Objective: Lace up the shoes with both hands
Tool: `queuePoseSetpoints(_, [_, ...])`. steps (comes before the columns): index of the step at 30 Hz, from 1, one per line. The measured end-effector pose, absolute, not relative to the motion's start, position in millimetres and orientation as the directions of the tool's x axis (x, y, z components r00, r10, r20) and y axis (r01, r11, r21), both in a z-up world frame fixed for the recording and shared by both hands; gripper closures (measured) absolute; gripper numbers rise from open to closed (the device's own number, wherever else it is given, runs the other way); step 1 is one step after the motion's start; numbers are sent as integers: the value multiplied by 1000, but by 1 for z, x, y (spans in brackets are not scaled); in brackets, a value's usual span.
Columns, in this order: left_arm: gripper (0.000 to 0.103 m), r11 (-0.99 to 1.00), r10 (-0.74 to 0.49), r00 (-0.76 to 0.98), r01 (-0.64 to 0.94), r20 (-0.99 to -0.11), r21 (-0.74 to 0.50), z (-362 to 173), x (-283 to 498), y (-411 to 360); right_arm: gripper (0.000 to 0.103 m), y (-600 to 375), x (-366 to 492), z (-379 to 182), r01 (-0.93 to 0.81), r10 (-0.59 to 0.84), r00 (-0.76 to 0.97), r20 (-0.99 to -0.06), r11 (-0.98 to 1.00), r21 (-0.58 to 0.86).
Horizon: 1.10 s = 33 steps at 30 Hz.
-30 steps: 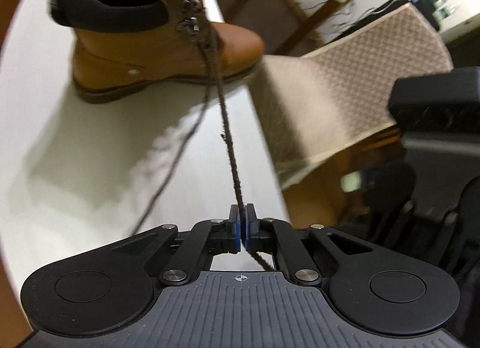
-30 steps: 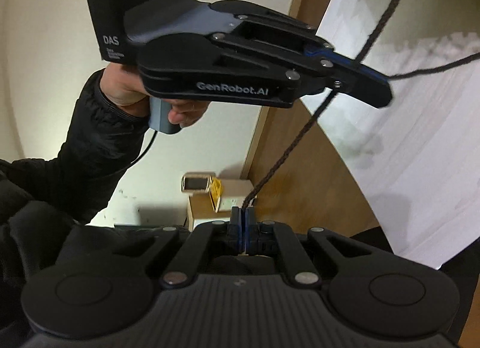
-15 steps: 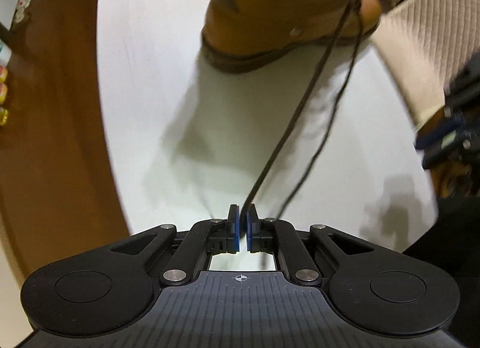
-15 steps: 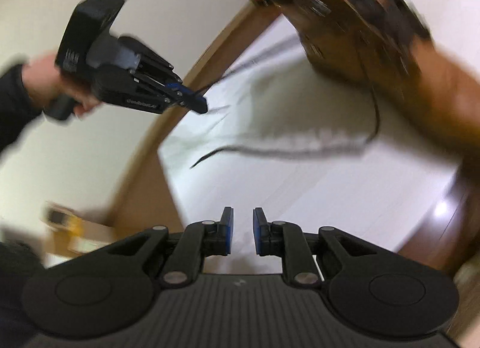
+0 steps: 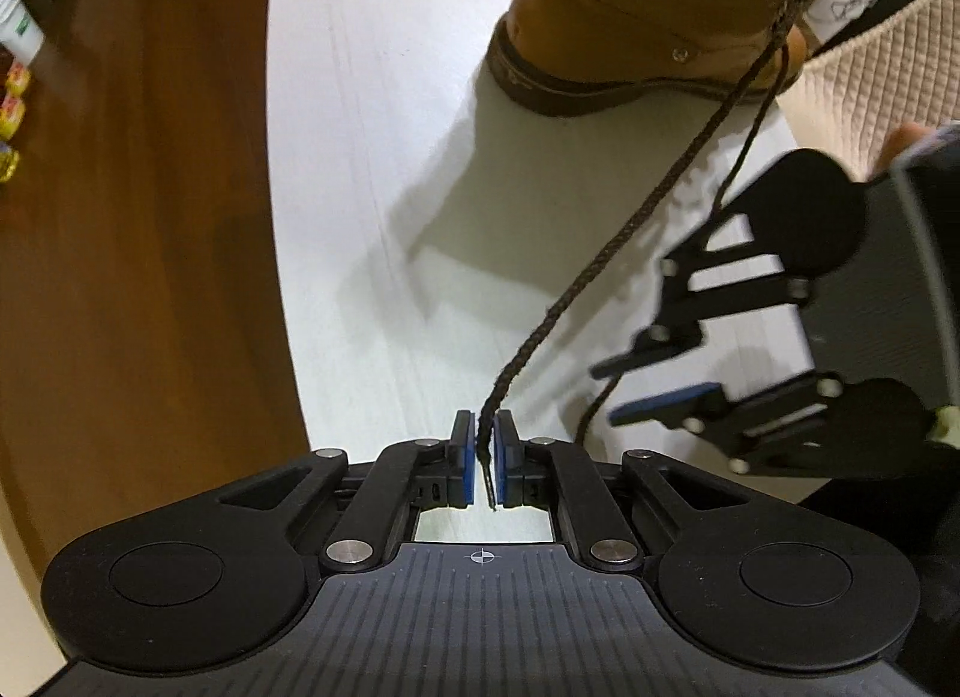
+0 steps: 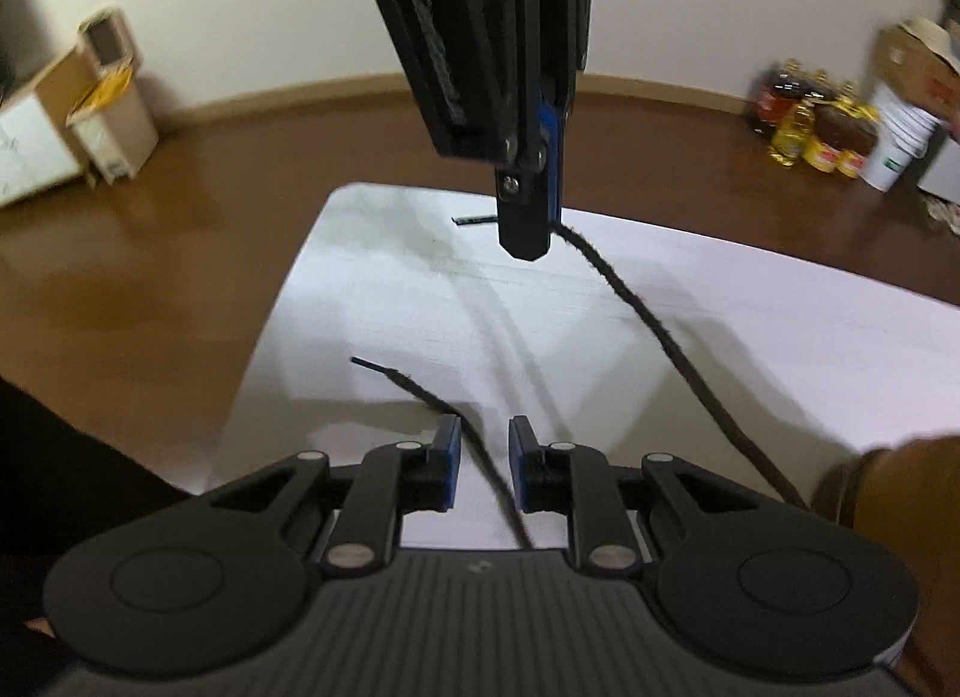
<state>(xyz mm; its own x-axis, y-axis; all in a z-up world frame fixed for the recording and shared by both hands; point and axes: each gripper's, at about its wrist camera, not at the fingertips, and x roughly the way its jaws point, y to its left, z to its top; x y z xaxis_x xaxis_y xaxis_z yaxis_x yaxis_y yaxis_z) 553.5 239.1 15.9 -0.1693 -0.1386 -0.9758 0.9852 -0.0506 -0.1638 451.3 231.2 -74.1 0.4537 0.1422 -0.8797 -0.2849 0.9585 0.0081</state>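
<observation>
**Inspector:** Count what is on the table.

**Me:** One tan lace-up boot [image 5: 648,30], standing upright at the upper right of my left wrist view, on one white tabletop [image 5: 372,168]. Two dark brown lace strands run down from its eyelets. In my right wrist view only a blurred tan edge of it shows at the lower right.

**Inspector:** Left gripper?

**Me:** My left gripper [image 5: 485,460] has its jaws opening. The first lace strand [image 5: 600,259] passes between the blue pads with a slim gap on either side; I see no pad pressing it.

**Inspector:** Right gripper?

**Me:** My right gripper [image 6: 485,466] stands apart, wider than the left. The second lace strand [image 6: 420,388] lies loose on the table between its fingers, the tip pointing to centre left of that frame. Nothing is clamped.

**Inspector:** Anything else?

**Me:** One brown wood floor [image 6: 150,289]; a cluster of bottles [image 6: 810,126] at the upper right by the wall, too blurred to count.
</observation>
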Motion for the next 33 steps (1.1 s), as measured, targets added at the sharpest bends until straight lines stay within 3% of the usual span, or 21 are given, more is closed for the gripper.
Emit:
queuePoseSetpoints(6, [95, 57, -176, -244, 965, -954, -258, 10, 568, 251, 83, 229, 450, -89, -302, 152, 419, -895, 953, 20])
queuePoseSetpoints(7, [95, 67, -181, -254, 961, -950, -270, 10, 569, 252, 86, 230, 451, -91, -294, 151, 422, -894, 956, 23])
queuePoseSetpoints(8, [95, 72, -184, -258, 959, -948, -275, 9, 570, 253, 101, 229, 450, -92, -270, 153, 417, -896, 962, 39])
queuePoseSetpoints(16, [88, 138, -188, -246, 952, -951, -274, 12, 575, 265, 101, 188, 383, -53, 121, 170, 492, -854, 958, 261])
queuePoseSetpoints(20, [88, 176, -156, -226, 952, -962, -252, 9, 578, 272, 101, 160, 325, -29, 387, 115, 581, -806, 832, 398])
queuePoseSetpoints(23, [88, 185, -233, -296, 922, -926, -341, 22, 566, 269, 101, 144, 292, -18, 509, 58, 651, -757, 706, 492])
queuePoseSetpoints(25, [88, 95, -325, -368, 904, -871, -418, 41, 540, 258, 101, 131, 266, -16, 568, 32, 732, -681, 525, 634])
queuePoseSetpoints(33, [84, -201, -466, -496, 866, -733, -458, 89, 447, 212, 101, 105, 205, -20, 479, -112, 875, -471, 58, 876])
